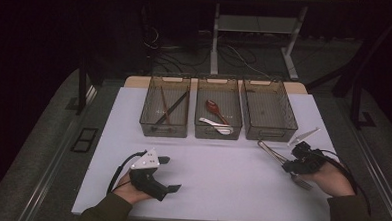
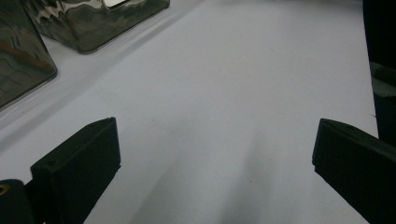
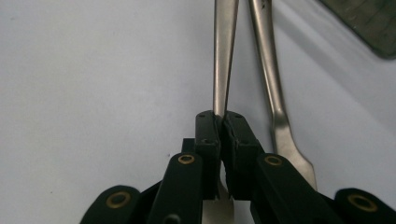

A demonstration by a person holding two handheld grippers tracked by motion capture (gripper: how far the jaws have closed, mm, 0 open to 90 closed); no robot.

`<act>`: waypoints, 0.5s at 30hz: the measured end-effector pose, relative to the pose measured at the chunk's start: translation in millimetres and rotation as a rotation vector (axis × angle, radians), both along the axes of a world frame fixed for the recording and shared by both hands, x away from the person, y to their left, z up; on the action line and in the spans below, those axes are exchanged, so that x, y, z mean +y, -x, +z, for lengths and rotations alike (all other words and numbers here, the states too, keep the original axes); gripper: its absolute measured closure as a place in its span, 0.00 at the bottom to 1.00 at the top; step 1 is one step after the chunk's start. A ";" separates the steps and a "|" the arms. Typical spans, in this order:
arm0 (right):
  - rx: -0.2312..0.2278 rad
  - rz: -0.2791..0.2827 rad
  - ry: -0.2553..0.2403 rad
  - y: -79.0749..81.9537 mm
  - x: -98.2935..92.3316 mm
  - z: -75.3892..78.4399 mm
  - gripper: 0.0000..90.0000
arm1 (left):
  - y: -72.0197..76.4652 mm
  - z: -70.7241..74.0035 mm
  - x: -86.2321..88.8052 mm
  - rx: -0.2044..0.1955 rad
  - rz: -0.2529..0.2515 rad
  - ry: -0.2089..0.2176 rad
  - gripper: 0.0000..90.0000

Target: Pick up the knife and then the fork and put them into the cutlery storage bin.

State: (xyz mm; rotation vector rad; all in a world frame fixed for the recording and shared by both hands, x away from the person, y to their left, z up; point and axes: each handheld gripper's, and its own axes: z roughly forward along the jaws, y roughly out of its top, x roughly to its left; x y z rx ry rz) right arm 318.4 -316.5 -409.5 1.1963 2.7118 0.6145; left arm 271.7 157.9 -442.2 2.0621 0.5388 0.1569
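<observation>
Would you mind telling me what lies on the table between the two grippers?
Nothing: in the high view, the white table is bare between the open left gripper and the right gripper, shut on a fork.

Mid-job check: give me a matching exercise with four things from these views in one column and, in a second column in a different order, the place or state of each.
Things:
1. left gripper
2. right gripper
3. red spoon
4. dark chopsticks

Places or states:
A. lies in the middle clear plastic bin
B. jaws wide apart over the white table, holding nothing
C. lie in the left clear plastic bin
D. clamped on a silver metal utensil handle

Pairs: 1-B, 2-D, 3-A, 4-C
</observation>
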 end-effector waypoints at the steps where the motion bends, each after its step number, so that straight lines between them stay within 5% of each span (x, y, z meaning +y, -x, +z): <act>1: -0.007 -0.006 -0.012 0.0 -0.8 0.6 0.94 | 0.1 0.0 0.0 0.000 0.000 0.000 0.01; 15: -0.147 -0.070 -0.105 -0.2 -9.3 13.9 0.94 | -0.7 -0.3 0.4 -0.002 0.009 0.009 0.01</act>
